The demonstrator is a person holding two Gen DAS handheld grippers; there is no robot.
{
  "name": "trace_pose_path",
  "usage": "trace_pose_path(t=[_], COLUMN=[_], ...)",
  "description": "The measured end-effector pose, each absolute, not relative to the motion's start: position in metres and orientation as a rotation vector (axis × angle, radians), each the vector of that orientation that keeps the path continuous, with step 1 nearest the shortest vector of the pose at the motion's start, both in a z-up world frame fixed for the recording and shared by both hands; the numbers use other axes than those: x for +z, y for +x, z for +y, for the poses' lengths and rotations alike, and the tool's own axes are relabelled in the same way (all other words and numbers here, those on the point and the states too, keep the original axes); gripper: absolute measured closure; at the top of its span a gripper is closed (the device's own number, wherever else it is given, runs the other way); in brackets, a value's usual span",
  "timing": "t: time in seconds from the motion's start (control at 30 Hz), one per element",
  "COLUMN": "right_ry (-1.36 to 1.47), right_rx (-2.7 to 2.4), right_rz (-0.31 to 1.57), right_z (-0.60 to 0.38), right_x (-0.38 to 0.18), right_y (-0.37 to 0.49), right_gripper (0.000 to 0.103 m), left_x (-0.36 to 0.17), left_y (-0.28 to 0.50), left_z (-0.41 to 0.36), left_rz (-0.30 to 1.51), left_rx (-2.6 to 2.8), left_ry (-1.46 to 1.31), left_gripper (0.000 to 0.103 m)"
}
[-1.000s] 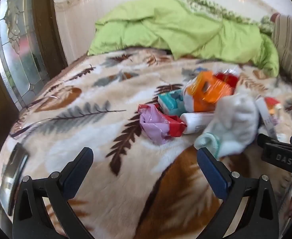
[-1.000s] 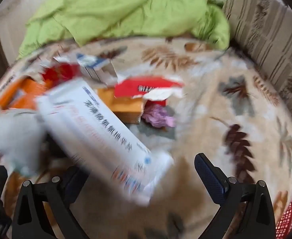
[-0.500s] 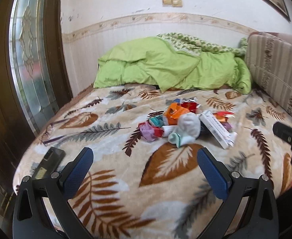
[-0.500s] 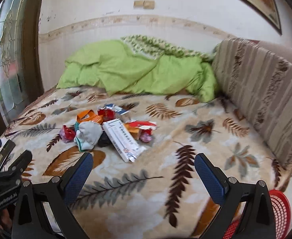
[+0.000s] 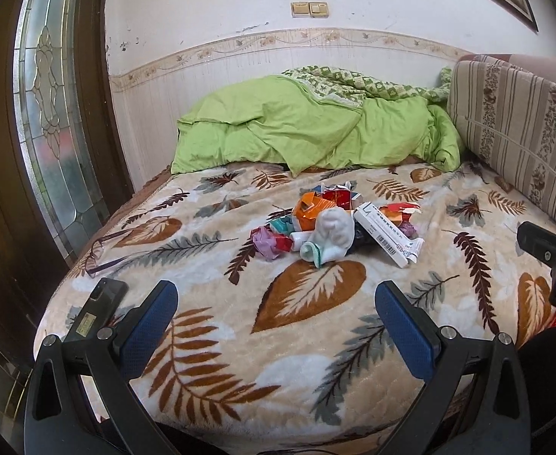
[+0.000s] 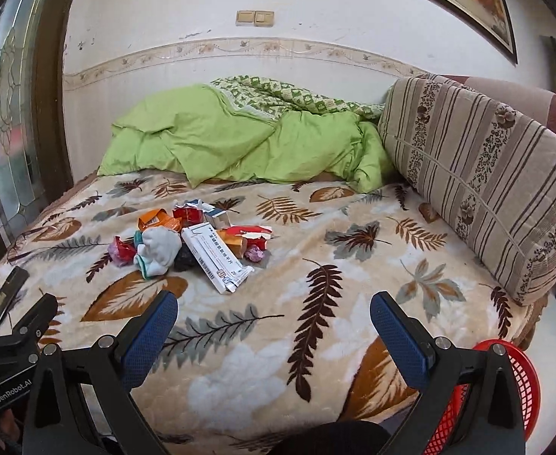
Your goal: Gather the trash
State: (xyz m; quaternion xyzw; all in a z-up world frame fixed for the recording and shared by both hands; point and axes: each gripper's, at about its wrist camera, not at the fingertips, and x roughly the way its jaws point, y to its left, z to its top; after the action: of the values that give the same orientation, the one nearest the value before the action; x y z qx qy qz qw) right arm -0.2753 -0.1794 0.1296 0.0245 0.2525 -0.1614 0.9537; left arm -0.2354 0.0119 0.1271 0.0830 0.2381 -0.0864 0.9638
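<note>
A heap of trash lies mid-bed on the leaf-print blanket (image 5: 300, 295): a long white medicine box (image 5: 386, 233) (image 6: 215, 256), an orange wrapper (image 5: 310, 204) (image 6: 158, 220), a crumpled purple and red wrapper (image 5: 268, 242) (image 6: 120, 252), red packets (image 6: 189, 214), and a white sock (image 5: 331, 233) (image 6: 158, 246). My left gripper (image 5: 276, 318) is open, well short of the heap, nothing between its fingers. My right gripper (image 6: 274, 326) is also open and empty, back near the bed's front edge. A red mesh basket (image 6: 505, 383) stands on the floor at lower right.
A black phone (image 5: 98, 309) (image 6: 7, 297) and a pair of glasses (image 5: 101, 252) lie at the bed's left side. A green duvet (image 5: 308, 132) is bunched at the far end. A striped cushion (image 6: 479, 174) lines the right side. A glass door (image 5: 54, 113) stands left.
Both grippers have pulled far back from the heap toward the foot of the bed. The white medicine box, close in front of the right gripper before, now lies on the heap.
</note>
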Motion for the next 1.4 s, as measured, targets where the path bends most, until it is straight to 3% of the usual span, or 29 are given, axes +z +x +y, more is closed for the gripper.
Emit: trace_pose_path(t=[1.4], right_ry=[0.074], right_rx=[-0.320], right_rz=[0.575], right_z=[-0.176], right_x=[0.127], right_y=[-0.279], right_gripper=[0.001], left_x=[0.128], left_y=[-0.249], left_z=[0.015], left_rz=[0.471], left_rx=[-0.177], left_ry=[0.158], left_gripper=[0.000])
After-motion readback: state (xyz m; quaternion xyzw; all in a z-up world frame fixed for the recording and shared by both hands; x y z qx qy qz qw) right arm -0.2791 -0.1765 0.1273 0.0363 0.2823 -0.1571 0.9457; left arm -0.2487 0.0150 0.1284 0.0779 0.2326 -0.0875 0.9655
